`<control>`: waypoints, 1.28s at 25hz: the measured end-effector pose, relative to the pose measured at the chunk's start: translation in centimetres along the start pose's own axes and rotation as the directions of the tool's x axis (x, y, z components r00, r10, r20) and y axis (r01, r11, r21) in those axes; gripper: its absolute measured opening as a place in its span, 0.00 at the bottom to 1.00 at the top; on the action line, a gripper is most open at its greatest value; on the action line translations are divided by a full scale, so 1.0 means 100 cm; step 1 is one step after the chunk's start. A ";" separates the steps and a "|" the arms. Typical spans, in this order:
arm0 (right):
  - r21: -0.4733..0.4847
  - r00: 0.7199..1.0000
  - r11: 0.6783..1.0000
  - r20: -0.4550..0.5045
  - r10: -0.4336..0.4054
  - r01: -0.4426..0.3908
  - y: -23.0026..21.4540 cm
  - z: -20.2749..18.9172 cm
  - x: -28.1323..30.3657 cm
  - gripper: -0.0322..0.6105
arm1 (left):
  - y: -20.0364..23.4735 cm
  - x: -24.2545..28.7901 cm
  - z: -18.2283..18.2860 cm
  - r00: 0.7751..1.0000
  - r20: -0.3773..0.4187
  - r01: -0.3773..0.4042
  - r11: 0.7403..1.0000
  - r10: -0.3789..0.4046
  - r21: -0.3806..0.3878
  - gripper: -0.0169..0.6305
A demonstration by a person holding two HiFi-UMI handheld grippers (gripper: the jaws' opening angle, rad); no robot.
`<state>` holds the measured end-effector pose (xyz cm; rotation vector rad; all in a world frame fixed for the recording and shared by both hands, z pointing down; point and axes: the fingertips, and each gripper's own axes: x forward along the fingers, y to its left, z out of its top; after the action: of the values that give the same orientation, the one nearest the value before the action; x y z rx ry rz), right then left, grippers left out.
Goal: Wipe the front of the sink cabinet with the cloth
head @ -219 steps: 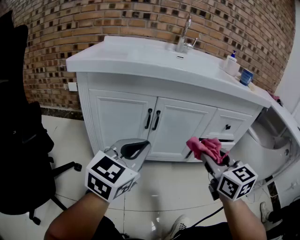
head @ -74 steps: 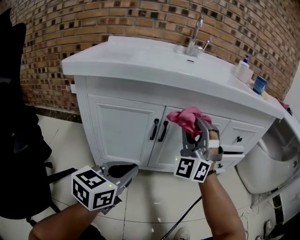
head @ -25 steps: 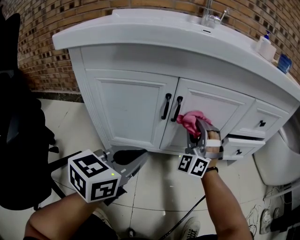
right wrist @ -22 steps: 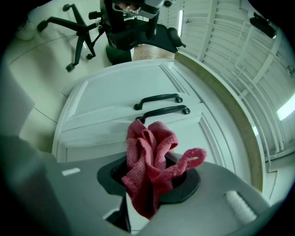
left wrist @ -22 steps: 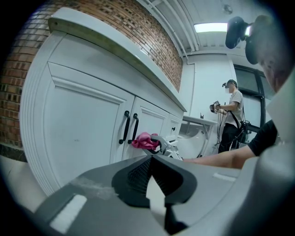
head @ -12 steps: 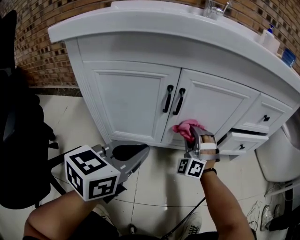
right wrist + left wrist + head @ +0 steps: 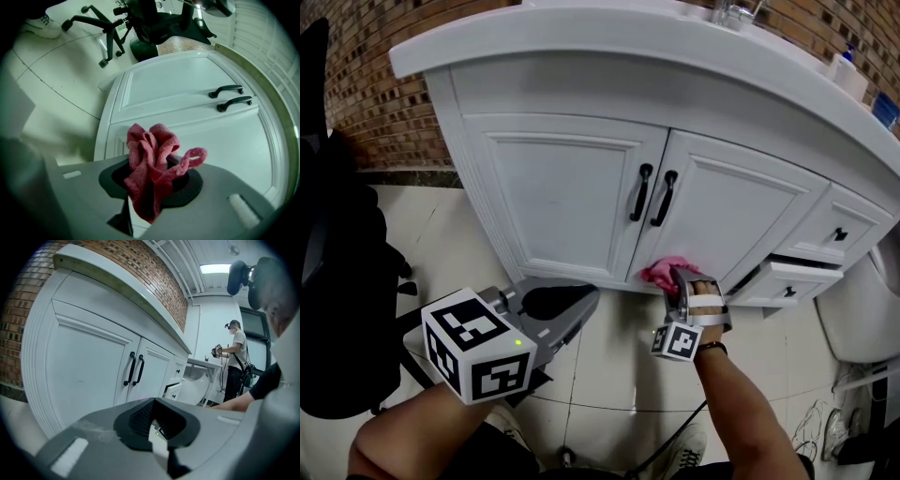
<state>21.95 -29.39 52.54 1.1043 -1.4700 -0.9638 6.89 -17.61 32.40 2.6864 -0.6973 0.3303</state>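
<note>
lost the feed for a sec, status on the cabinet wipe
Right hand-held gripper shut on pink cloth, at the cabinet door lower edge. Left hand-held gripper shut, empty, clear of it. Drawer ajar beside the door.

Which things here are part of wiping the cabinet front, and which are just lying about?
In the job:
pink crumpled cloth
right tool, clamped on it
white sink cabinet

Just about:
black office chair
white soap bottle
chrome tap
shut, empty left tool

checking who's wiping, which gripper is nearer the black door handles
Right. The right gripper holds the cloth below the door handles; the left gripper hangs lower left, off the cabinet.
</note>
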 end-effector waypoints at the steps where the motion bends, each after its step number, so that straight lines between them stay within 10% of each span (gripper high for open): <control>1: -0.007 1.000 1.000 -0.006 0.016 -0.016 0.007 -0.001 0.002 0.25 | 0.000 0.000 0.000 1.000 0.000 0.000 1.000 0.000 -0.001 0.03; 10: 0.006 0.982 0.986 -0.094 0.166 -0.167 0.068 -0.016 0.014 0.25 | 0.000 -0.004 0.002 1.000 0.008 0.007 1.000 -0.007 -0.012 0.03; 32: 0.180 0.942 0.942 -0.133 0.307 -0.281 0.060 0.000 -0.005 0.25 | 0.003 -0.036 0.014 0.997 0.066 -0.035 0.999 0.035 0.000 0.03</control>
<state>21.05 -27.32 58.12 1.0116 -1.5464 -0.5436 3.89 -16.85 30.14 2.6996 -0.7648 0.2513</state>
